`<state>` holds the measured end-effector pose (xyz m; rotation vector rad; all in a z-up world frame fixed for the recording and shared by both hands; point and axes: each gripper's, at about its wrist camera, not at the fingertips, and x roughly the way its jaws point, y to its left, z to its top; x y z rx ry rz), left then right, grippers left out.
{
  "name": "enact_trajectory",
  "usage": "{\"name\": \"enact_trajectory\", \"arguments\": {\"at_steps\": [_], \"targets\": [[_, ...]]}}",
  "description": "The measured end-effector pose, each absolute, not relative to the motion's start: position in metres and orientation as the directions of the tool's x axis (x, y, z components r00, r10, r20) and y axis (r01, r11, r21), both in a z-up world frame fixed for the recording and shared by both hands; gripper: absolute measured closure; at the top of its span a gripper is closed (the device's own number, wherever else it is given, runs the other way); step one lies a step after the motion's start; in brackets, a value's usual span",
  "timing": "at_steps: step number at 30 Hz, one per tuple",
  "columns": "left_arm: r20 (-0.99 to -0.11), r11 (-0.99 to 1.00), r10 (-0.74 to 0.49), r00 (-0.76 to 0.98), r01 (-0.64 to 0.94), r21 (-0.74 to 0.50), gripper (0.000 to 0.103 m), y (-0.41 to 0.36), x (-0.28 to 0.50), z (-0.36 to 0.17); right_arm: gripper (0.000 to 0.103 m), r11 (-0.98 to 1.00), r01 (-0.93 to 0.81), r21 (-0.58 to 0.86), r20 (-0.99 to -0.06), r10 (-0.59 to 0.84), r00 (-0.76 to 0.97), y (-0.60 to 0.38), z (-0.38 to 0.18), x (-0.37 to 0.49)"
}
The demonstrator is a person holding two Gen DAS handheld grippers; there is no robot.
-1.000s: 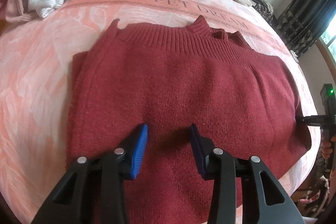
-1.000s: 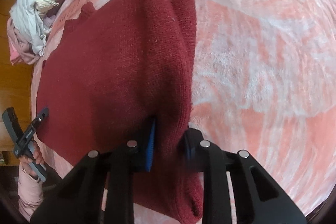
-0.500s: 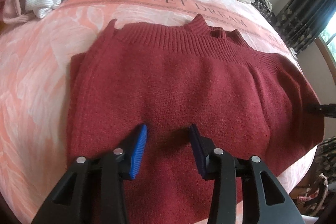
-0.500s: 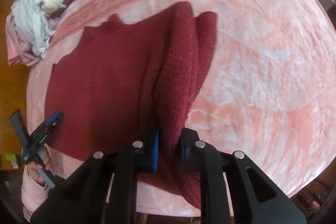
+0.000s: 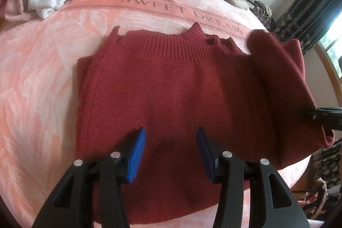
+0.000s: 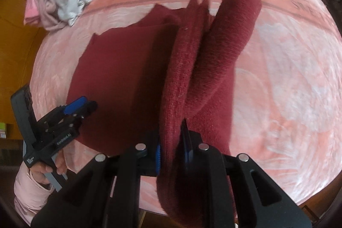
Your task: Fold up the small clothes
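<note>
- While the red sweater [image 5: 181,104] lies spread on the pink bedspread [image 5: 42,82], the left wrist view shows the left hand-held gripper [image 5: 171,153] hovering over its near hem, jaws opening with nothing between them.
- In the same view the sweater's right side stands lifted in a fold, and the right hand-held gripper's tip [image 5: 316,116] shows at the right edge.
- In the right wrist view, the right hand-held gripper [image 6: 173,151] is clamped on that raised side panel.
- The step in hand looks like folding the right side over the middle.
- The next move probably calls for carrying the panel leftward and laying it flat before letting go.
</note>
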<state>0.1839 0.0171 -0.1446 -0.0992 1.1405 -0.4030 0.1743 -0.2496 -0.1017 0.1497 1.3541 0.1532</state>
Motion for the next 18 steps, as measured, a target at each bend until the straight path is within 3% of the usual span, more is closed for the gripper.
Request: {"name": "enact_trajectory", "arguments": {"at_steps": [6,9,11,15,18], "targets": [[-0.862,0.922,-0.365,0.352,0.266,-0.282,0.053,0.018,0.183,-0.146,0.087,0.987,-0.042,0.157,-0.974,0.161,0.156,-0.234,-0.135,0.181],[-0.864,0.922,-0.364,0.349,0.263,-0.282,0.053,0.017,0.183,-0.147,0.075,0.976,-0.042,0.213,-0.966,0.217,0.142,-0.231,-0.14,0.181],[-0.864,0.923,-0.363,0.349,0.262,-0.281,0.052,0.016,0.183,-0.147,0.062,0.954,-0.045,0.296,-0.944,0.299,0.136,-0.234,-0.137,0.179],[-0.863,0.921,-0.371,0.342,0.255,-0.294,0.048,0.013,0.184,-0.145,0.064,0.922,-0.056,0.383,-0.905,0.387,0.175,-0.247,-0.114,0.171],[-0.845,0.898,-0.428,0.32,0.255,-0.358,0.043,0.005,0.184,-0.139,0.064,0.934,-0.042,0.355,-0.906,0.355,0.23,-0.268,-0.096,0.165]]}}
